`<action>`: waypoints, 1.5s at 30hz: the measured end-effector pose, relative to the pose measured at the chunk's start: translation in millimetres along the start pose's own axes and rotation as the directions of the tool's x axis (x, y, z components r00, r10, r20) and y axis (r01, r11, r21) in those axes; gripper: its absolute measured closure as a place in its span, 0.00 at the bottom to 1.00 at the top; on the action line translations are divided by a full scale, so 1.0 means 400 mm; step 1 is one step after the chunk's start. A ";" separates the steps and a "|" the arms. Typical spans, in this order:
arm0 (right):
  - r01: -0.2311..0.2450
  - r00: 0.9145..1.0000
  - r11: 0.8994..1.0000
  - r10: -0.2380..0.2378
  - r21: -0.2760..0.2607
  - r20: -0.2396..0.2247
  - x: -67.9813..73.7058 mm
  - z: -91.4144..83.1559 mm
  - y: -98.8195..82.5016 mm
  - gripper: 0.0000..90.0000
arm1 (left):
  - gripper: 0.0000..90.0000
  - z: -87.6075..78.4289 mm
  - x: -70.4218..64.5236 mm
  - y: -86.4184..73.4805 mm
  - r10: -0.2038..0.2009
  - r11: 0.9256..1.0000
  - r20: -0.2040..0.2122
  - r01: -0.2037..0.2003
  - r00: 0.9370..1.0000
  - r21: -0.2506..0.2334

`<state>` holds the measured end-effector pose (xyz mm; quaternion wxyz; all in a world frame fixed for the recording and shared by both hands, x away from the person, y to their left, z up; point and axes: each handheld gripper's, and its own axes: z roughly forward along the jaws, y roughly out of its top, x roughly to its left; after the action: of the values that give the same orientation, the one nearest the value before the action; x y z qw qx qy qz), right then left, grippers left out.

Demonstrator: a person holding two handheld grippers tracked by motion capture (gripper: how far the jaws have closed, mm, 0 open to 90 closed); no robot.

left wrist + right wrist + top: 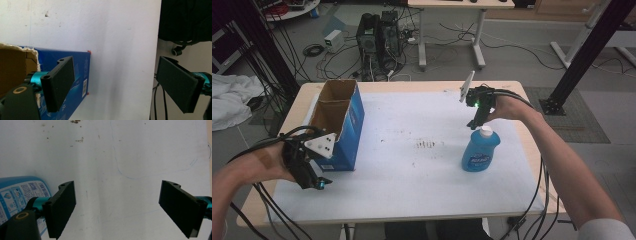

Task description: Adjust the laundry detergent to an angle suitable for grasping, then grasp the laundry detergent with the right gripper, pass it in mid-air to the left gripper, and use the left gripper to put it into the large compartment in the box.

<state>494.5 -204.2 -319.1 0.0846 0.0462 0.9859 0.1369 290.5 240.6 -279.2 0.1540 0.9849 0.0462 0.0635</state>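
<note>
Tongs are seen at both sides of the bench [412, 195]; the right tongs [476, 121] are held just above and behind the white cap of a blue bottle [480, 149], with jaws spread wide and nothing between them, as is shown in the right gripper view, where the right tongs [117, 207] frame bare white sheet and the bottle's label [17, 195] is seen at the lower left, outside the jaws; the bottle is stood upright on the white sheet [412, 135] at the right of centre, its long axis vertical and its cap pointed upward; the left tongs [318, 183] are held at the near left edge of the bench, just beside the near end of a blue cardboard box [339, 125]; in the left gripper view the left tongs [115, 85] are likewise wide open and empty, with the box [80, 72] behind the left jaw; the box is stood with its open top upward, brown inside; small dark specks [426, 144] are scattered at mid-sheet.
</note>
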 end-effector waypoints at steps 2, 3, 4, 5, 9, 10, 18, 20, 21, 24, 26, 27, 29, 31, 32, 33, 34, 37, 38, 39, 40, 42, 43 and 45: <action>0.005 1.000 1.000 -0.005 0.004 -0.004 0.001 0.001 0.003 0.15 | 0.17 -0.001 -0.001 0.000 0.000 1.000 -0.001 0.000 1.000 -0.002; 0.009 1.000 1.000 -0.009 0.002 -0.003 0.001 0.001 0.004 0.15 | 0.17 0.001 -0.005 -0.002 -0.015 1.000 -0.002 0.015 1.000 -0.009; 0.003 1.000 1.000 -0.003 -0.001 -0.007 0.001 0.002 0.005 0.15 | 0.17 0.001 -0.005 -0.002 -0.016 1.000 -0.002 0.016 1.000 -0.010; 0.003 1.000 1.000 -0.003 -0.001 -0.004 0.001 0.003 0.004 0.15 | 0.17 0.001 -0.004 -0.003 -0.014 1.000 -0.002 0.014 1.000 -0.010; 0.023 1.000 0.999 -0.023 0.035 -0.004 -0.002 0.005 0.005 0.15 | 0.17 0.001 0.000 -0.006 -0.015 1.000 -0.004 0.015 1.000 -0.003; 0.019 1.000 0.999 -0.019 0.033 -0.007 -0.002 0.006 0.004 0.15 | 0.17 0.001 0.000 -0.006 -0.016 1.000 -0.004 0.016 1.000 -0.004; 0.010 1.000 1.000 -0.010 0.016 -0.003 -0.003 0.003 0.004 0.15 | 0.17 0.006 -0.004 0.003 -0.010 1.000 0.011 0.010 1.000 0.001; 0.012 1.000 1.000 -0.012 0.016 0.007 -0.001 0.001 0.005 0.15 | 0.17 0.004 -0.003 0.001 -0.016 1.000 0.011 0.016 1.000 -0.007; 0.009 1.000 1.000 -0.009 0.013 0.006 -0.001 0.000 0.006 0.15 | 0.17 0.002 -0.001 -0.001 -0.015 1.000 0.010 0.015 1.000 -0.003; 0.006 1.000 1.000 -0.006 0.002 0.006 -0.002 -0.004 0.007 0.15 | 0.17 0.000 0.002 -0.004 -0.019 1.000 0.009 0.020 1.000 -0.002; 0.006 1.000 1.000 -0.006 0.007 0.007 0.000 -0.003 0.008 0.15 | 0.17 -0.001 0.002 -0.004 -0.024 1.000 0.005 0.024 1.000 -0.006; 0.006 1.000 1.000 -0.006 0.007 0.007 0.000 -0.003 0.008 0.15 | 0.17 -0.001 0.002 -0.004 -0.024 1.000 0.005 0.024 1.000 -0.006; 0.008 1.000 1.000 -0.008 0.008 0.006 0.002 -0.002 0.008 0.15 | 0.17 0.000 0.000 -0.001 -0.028 1.000 0.001 0.028 1.000 -0.013; 0.011 1.000 1.000 -0.011 0.008 0.006 0.004 -0.005 0.007 0.15 | 0.17 0.002 -0.005 0.004 -0.021 1.000 0.009 0.021 1.000 -0.013; 0.013 1.000 1.000 -0.013 0.009 0.008 0.004 -0.008 0.006 0.15 | 0.17 0.003 -0.006 0.006 -0.020 1.000 0.011 0.020 1.000 -0.014; 0.011 1.000 1.000 -0.011 0.005 0.008 0.003 -0.010 0.005 0.15 | 0.17 0.004 -0.006 0.006 -0.018 1.000 0.014 0.018 1.000 -0.013; 0.006 1.000 1.000 -0.006 0.002 0.007 0.001 -0.011 0.004 0.15 | 0.17 0.005 -0.007 0.006 -0.018 1.000 0.015 0.018 1.000 -0.013; 0.005 1.000 1.000 -0.005 0.000 0.009 0.000 -0.013 0.001 0.15 | 0.17 0.006 -0.007 0.004 -0.022 1.000 0.015 0.022 1.000 -0.013; 0.001 1.000 1.000 -0.001 0.001 0.010 -0.001 -0.014 -0.001 0.15 | 0.17 0.006 -0.009 0.003 -0.026 1.000 0.011 0.027 1.000 -0.015; -0.002 1.000 1.000 0.002 0.001 0.011 -0.001 -0.018 -0.003 0.15 | 0.17 0.005 -0.010 0.003 -0.028 0.999 0.009 0.029 1.000 -0.015; -0.004 1.000 1.000 0.004 0.000 0.012 0.000 -0.020 -0.004 0.15 | 0.17 0.003 -0.011 0.002 -0.027 1.000 0.009 0.027 1.000 -0.015; -0.002 1.000 1.000 0.002 -0.004 0.017 0.003 -0.029 -0.005 0.15 | 0.17 0.001 -0.012 0.003 -0.029 0.999 0.007 0.029 1.000 -0.018; -0.003 1.000 1.000 0.003 -0.008 0.017 0.004 -0.032 -0.006 0.15 | 0.17 0.001 -0.014 0.004 -0.029 0.999 0.006 0.029 1.000 -0.019; 0.001 1.000 1.000 0.000 -0.012 0.022 0.006 -0.042 -0.011 0.15 | 0.17 0.000 -0.016 0.007 -0.025 1.000 0.004 0.025 1.000 -0.019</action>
<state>489.0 -212.4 -304.6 0.0956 0.0470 0.9841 0.1424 284.2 237.1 -279.2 0.1643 0.9829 0.0576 0.0600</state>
